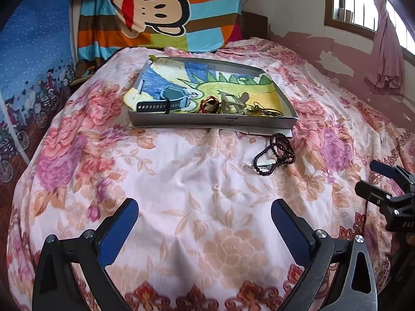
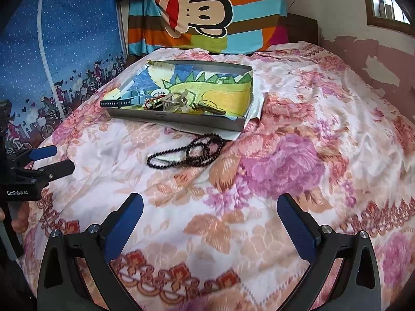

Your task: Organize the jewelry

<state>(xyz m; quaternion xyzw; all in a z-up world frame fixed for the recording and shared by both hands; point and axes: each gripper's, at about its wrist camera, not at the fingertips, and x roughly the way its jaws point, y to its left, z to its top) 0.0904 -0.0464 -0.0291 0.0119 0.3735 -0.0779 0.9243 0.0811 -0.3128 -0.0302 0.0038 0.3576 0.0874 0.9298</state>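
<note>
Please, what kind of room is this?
Most likely a bedroom: the work surface is a bed with a floral bedspread, a cartoon monkey blanket at its far end, and a curtained window beside it.

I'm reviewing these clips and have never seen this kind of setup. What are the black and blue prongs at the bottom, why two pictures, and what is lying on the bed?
There is no robot: a person holds a two-finger gripper in each hand, with a camera on each looking along its fingers. One picture is from the left gripper, the other from the right gripper; each also glimpses the other at its edge. Both are open and hold nothing. On the floral bedspread sits a shallow grey box with a watch and small trinkets inside. A dark bead necklace lies outside, in front of the box.
</note>
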